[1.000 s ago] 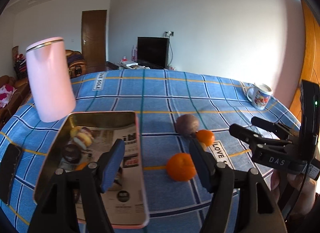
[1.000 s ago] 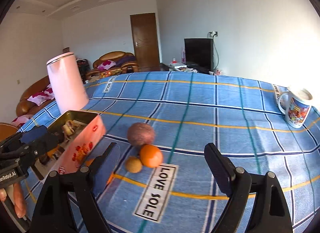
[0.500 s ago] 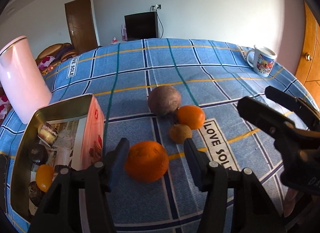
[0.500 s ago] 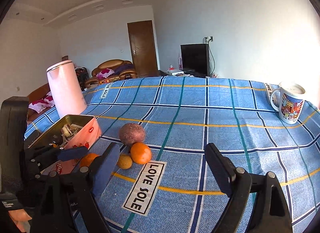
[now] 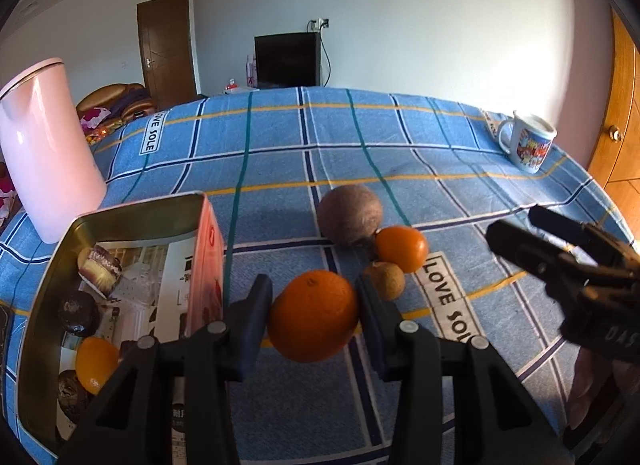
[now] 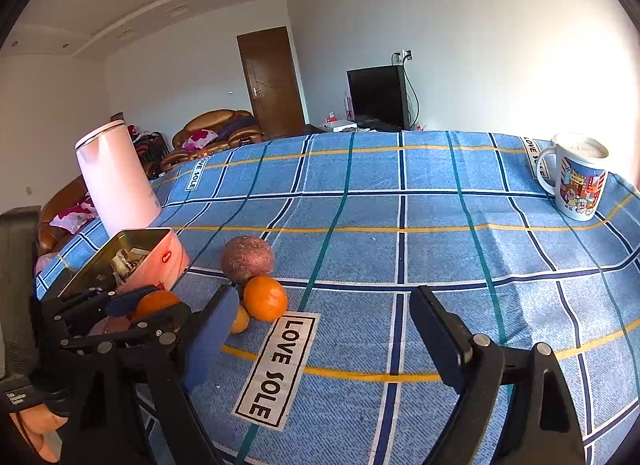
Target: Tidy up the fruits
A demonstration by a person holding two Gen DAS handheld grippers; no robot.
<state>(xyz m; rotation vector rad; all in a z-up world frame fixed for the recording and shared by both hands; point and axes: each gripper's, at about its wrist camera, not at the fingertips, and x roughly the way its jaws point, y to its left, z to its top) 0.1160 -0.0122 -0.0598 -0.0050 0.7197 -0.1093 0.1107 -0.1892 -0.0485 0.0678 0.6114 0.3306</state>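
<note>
Between the fingers of the left gripper [image 5: 314, 315], a large orange [image 5: 313, 321] is sitting on the blue checked tablecloth [image 5: 400, 153], and the jaws are closing around it; the pads look to be at or almost at its skin on both sides, though whether they are pressing yet is hard to say. An open tin [image 5: 120, 221] is standing just to the left of this gripper, already holding a smaller orange fruit [image 5: 96, 363] and some dark round items. Since that tin looks like the place for fruit, the step in hand is most likely securing this orange for a short carry to the left. To do it well, the person should be keeping the pads level with the widest part of the fruit, squeezing only until it stops slipping, then lifting straight up to clear the tin's wall. Three more fruits are waiting just behind: a brownish round one [image 5: 350, 215], a small orange [image 5: 401, 248] and a little tan one [image 5: 386, 279], clustered and touching, so a sideways sweep could scatter them. The right gripper [image 6: 320, 333] is hovering with its jaws spread wide and nothing between them.
</note>
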